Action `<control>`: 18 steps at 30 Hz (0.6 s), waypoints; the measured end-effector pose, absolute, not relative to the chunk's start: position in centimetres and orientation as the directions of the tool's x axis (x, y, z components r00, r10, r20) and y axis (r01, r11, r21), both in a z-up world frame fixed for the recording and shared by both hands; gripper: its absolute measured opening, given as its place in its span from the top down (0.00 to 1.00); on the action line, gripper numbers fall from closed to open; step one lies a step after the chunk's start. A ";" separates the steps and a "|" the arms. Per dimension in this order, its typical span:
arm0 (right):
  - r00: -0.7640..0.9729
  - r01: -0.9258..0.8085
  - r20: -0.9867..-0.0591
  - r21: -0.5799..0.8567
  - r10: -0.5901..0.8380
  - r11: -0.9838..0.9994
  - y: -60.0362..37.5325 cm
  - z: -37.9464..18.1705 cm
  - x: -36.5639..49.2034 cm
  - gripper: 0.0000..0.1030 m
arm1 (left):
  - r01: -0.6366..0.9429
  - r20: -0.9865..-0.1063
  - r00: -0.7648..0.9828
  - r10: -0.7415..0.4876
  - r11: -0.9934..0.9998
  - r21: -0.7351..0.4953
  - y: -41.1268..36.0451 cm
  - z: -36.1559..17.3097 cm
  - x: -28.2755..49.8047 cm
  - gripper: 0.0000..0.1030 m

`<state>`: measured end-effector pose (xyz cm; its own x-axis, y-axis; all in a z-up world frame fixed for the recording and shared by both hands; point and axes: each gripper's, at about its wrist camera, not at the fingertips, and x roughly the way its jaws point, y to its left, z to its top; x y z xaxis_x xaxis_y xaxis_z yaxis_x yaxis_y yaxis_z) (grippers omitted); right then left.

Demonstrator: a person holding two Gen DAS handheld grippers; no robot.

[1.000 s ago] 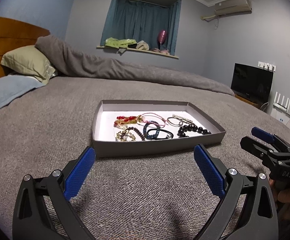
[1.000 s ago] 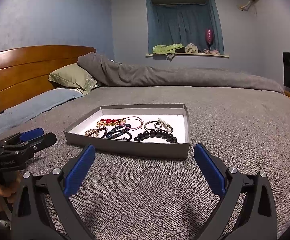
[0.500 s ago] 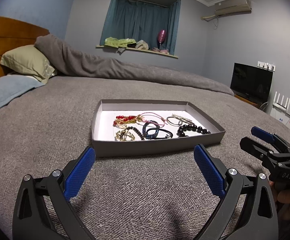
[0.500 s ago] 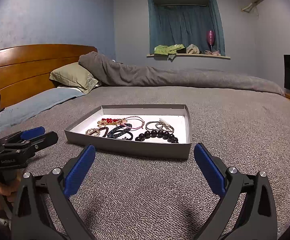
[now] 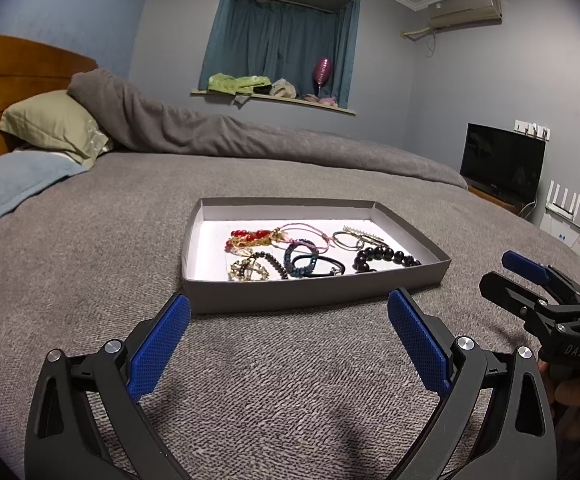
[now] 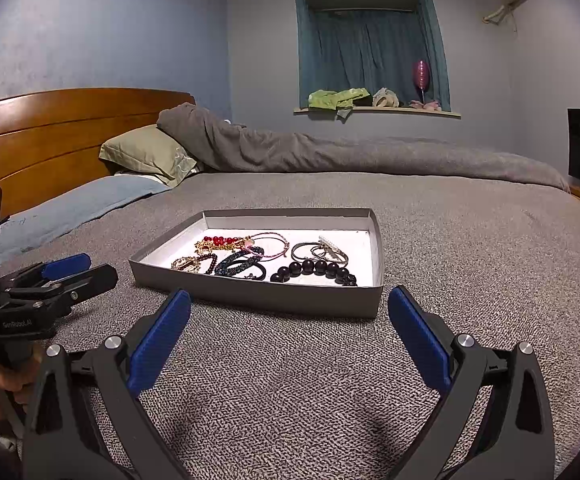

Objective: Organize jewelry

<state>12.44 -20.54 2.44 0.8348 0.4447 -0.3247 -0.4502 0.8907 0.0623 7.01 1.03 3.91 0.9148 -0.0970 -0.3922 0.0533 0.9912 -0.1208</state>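
A shallow grey tray (image 5: 314, 294) (image 6: 257, 294) with a white floor lies on the grey bed. In it lie a red bead and gold chain piece (image 5: 247, 237), a pink cord bracelet (image 5: 306, 232), a dark blue bead bracelet (image 5: 300, 258), a black bead bracelet (image 5: 386, 257) (image 6: 316, 270), thin bangles (image 6: 310, 251) and a gold charm bracelet (image 5: 249, 270). My left gripper (image 5: 287, 322) is open and empty, just short of the tray's near wall. My right gripper (image 6: 289, 320) is open and empty, also short of the tray. Each gripper shows in the other's view, the right (image 5: 530, 280) and the left (image 6: 69, 274).
A rolled grey duvet (image 5: 249, 136) lies along the far side of the bed. A green pillow (image 5: 53, 128) and blue blanket (image 5: 9, 184) lie by the wooden headboard (image 6: 41, 136). A TV (image 5: 502, 164) stands at right.
Both grippers have drifted only slightly relative to the tray. Both stay open and empty. The jewelry has not moved.
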 end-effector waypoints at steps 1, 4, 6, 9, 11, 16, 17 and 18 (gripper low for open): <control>0.835 -0.450 -0.325 0.062 0.445 0.891 -20.5 2.4 12.4 0.05 | 0.053 -0.391 0.915 -0.097 0.991 -0.121 1.0 3.9 7.0 0.05; 0.835 -0.450 -0.325 0.061 0.444 0.891 -20.5 2.4 12.4 0.05 | 0.053 -0.391 0.915 -0.097 0.991 -0.121 1.0 3.9 7.0 0.05; 0.835 -0.450 -0.325 0.062 0.444 0.891 -20.5 2.4 12.4 0.05 | 0.053 -0.391 0.915 -0.097 0.991 -0.121 1.0 3.9 7.0 0.05; 0.835 -0.450 -0.326 0.063 0.445 0.891 -20.5 2.5 12.4 0.05 | 0.053 -0.390 0.916 -0.097 0.991 -0.121 1.0 3.9 7.0 0.05; 0.834 -0.450 -0.326 0.063 0.445 0.891 -20.5 2.4 12.4 0.05 | 0.056 -0.387 0.917 -0.099 0.991 -0.121 1.0 4.0 6.9 0.05; 0.835 -0.450 -0.325 0.062 0.444 0.891 -20.6 2.5 12.4 0.05 | 0.062 -0.385 0.917 -0.102 0.992 -0.113 0.7 3.9 6.9 0.05; 0.835 -0.450 -0.325 0.062 0.444 0.891 -20.5 2.5 12.4 0.05 | 0.064 -0.386 0.917 -0.103 0.992 -0.112 0.7 3.9 6.9 0.05; 0.835 -0.450 -0.325 0.062 0.445 0.891 -20.6 2.5 12.4 0.05 | 0.065 -0.386 0.917 -0.104 0.992 -0.112 0.8 3.9 6.9 0.05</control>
